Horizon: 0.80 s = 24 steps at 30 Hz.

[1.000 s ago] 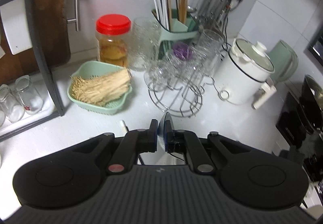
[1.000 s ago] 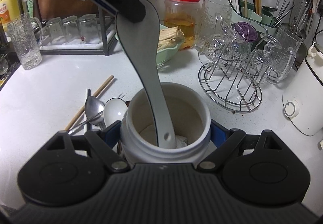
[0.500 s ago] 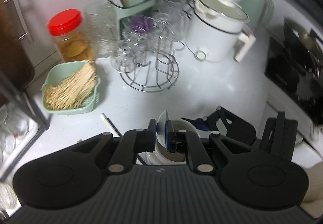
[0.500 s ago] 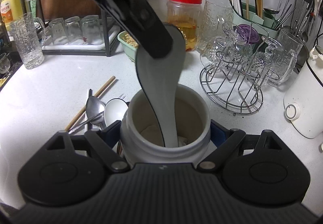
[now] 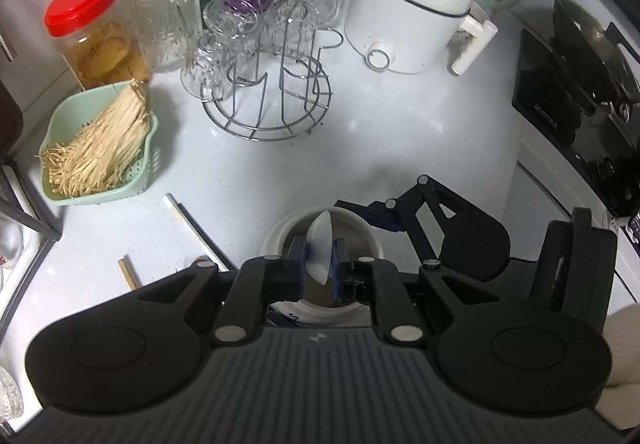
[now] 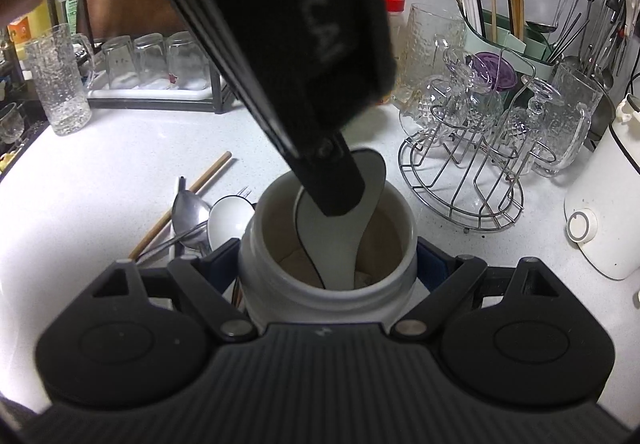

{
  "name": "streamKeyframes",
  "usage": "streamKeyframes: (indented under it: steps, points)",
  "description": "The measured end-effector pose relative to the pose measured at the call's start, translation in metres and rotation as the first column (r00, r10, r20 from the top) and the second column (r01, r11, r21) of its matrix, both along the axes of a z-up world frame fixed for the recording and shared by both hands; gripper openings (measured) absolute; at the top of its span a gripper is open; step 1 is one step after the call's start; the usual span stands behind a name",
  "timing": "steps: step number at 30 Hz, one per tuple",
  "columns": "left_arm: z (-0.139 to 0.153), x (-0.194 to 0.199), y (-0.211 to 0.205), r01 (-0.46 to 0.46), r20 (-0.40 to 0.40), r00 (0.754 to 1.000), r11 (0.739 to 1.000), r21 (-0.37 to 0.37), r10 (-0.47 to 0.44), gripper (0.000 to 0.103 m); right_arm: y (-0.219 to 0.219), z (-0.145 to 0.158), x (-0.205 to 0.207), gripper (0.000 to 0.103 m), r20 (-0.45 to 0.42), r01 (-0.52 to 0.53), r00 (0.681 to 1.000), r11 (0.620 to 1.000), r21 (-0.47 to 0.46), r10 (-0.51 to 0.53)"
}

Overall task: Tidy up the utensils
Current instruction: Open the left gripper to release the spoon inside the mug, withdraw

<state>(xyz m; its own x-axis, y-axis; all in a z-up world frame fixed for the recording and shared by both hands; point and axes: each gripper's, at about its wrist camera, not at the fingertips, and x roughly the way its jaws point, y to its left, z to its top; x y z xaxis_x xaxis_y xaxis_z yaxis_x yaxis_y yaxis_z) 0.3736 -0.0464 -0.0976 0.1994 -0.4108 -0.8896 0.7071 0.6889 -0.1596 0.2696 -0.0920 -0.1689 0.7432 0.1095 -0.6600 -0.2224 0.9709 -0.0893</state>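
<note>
**Spoon going into jar on crowded kitchen tabletop**

White speckled tabletop (image 5: 248, 171) runs along a white tiled wall. At the back: red-lidded clear plastic jar (image 5: 94, 31), pale green colander of thin noodles (image 5: 100, 147), round wire glass rack w/ upturned glasses (image 5: 268, 83), green utensil caddy w/ chopsticks (image 6: 504, 31), white electric cooker w/ glass lid (image 5: 416, 7). Black stove w/ wok (image 5: 580, 79) off to the side.

Left tongs (image 5: 319, 262) point steeply down over the white ceramic jar (image 6: 328, 240); jaws opening, pads close against the bowl of the white ceramic spoon (image 6: 340, 228), whose handle sits inside the jar. Right tongs (image 6: 328, 268) clenched on the jar's body. Loose on tabletop beside the jar: metal spoon (image 6: 188, 209), white bowl-shaped spoon (image 6: 228, 215), wooden chopstick (image 6: 184, 203).
</note>
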Motion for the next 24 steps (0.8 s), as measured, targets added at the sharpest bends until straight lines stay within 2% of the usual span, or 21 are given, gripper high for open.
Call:
streamKeyframes:
  steps: [10,24]
  points:
    - [-0.006,0.004,-0.007,0.001,-0.030,1.000,1.000,0.019,0.000,0.016,0.000,0.000,-0.001,0.092,-0.003,-0.016,1.000,1.000,-0.002,0.016]
    - [0.007,0.005,0.008,-0.121,-0.017,0.993,0.992,-0.038,0.121,0.018,-0.002,0.000,-0.002,0.091,0.004,-0.018,1.000,1.000,-0.001,0.018]
